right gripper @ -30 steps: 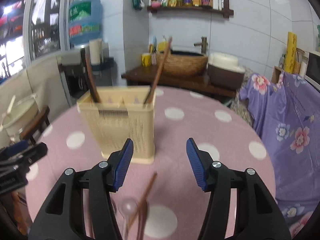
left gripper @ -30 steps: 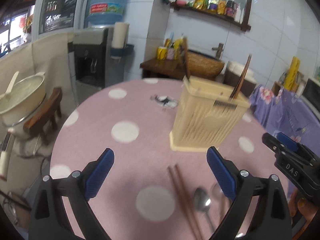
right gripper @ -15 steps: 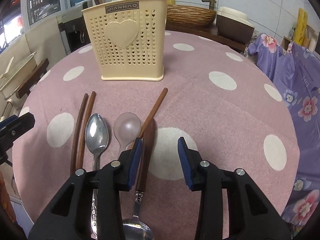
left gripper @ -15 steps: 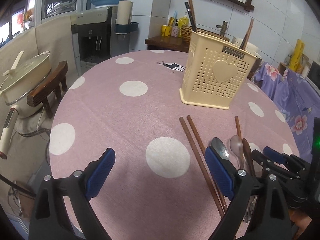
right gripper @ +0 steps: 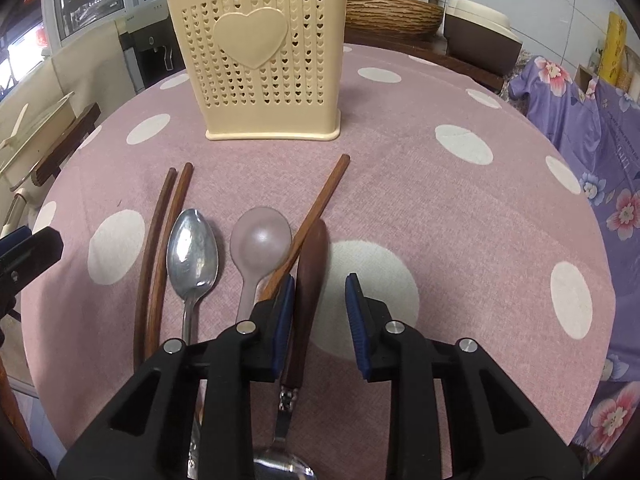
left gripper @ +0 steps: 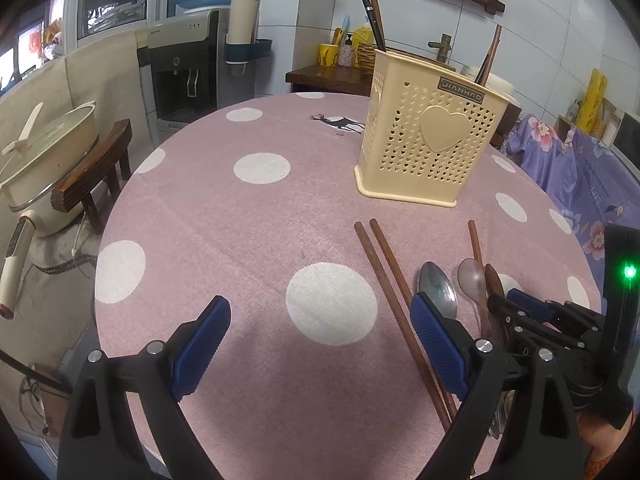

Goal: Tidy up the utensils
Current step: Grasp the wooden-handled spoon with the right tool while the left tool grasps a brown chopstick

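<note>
Six loose utensils lie on the round table (right gripper: 460,208) under its pink, white-dotted cloth, in front of one cream utensil holder (right gripper: 260,52). There are three brown chopsticks: a pair of chopsticks (right gripper: 160,256) lying side by side at the left, and a single chopstick (right gripper: 320,208) slanting toward the holder. Beside the pair rests one metal spoon (right gripper: 192,252), bowl up and shiny, then one translucent plastic spoon (right gripper: 260,244), pale and frosted, its handle crossing the single chopstick. The sixth is a wooden-handled utensil (right gripper: 310,280) with a dark, rounded grip and a metal neck leading to a steel head at the bottom edge. The holder is perforated with small hearts, bears one large raised heart and a label, and already has a few sticks standing in it, seen from the left wrist.

The right gripper (right gripper: 320,312) straddles the wooden handle; its jaws are closing, one pad beside the handle, the other not touching it. The left gripper (left gripper: 320,344) hangs wide open over bare cloth, holding nothing
</note>
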The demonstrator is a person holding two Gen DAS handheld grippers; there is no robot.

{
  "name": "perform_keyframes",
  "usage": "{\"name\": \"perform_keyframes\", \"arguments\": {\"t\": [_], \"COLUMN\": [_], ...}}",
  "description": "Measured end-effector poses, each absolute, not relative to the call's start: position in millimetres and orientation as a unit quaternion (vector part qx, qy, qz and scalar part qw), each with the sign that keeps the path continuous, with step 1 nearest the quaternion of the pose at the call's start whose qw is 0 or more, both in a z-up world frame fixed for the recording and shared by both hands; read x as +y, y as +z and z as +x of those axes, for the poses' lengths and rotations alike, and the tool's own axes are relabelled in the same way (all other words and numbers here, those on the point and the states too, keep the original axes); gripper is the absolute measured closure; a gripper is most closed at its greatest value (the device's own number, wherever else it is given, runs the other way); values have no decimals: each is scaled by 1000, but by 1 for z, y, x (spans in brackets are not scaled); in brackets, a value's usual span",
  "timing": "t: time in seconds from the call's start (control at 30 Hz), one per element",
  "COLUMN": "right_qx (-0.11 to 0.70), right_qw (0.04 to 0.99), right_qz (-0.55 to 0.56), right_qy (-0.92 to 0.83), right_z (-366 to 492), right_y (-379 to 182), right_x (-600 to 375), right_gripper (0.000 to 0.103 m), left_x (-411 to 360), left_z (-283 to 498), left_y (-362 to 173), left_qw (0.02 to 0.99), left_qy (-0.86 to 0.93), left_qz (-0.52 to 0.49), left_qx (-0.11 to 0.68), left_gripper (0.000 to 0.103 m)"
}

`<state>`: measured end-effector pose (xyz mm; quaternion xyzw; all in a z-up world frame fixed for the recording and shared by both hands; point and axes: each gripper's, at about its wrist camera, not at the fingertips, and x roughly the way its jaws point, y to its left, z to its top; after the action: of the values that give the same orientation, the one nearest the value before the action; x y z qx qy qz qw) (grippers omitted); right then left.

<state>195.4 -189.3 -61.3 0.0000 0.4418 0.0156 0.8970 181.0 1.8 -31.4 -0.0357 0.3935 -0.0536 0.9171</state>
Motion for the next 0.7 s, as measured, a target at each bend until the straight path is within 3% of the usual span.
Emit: {"name": "perform_keyframes", "arguments": {"t": [0.2, 0.4, 0.57, 0.7], "right_qx": [437, 434, 437, 436], "right_qw": [900, 901, 899, 900], "right_qz": [4, 13, 11, 17], "right_qy": [14, 19, 17, 18], "right_z": [208, 207, 204, 202], "right_y": [-62, -62, -61, -62], "right_x": [-191, -194, -196, -198], "right_gripper": [80, 85, 86, 86], "left_x": [-2, -16, -29, -41], "left_z": [185, 194, 205, 216], "left_y": [-39, -51, -58, -64], "left_qw": [913, 901, 889, 885], "left_qy": [-50, -59, -69, -63], "left_qz": [-28, -17, -31, -33], "left_qx": [404, 430, 451, 461], "left_gripper": [15, 30, 50, 57]}}
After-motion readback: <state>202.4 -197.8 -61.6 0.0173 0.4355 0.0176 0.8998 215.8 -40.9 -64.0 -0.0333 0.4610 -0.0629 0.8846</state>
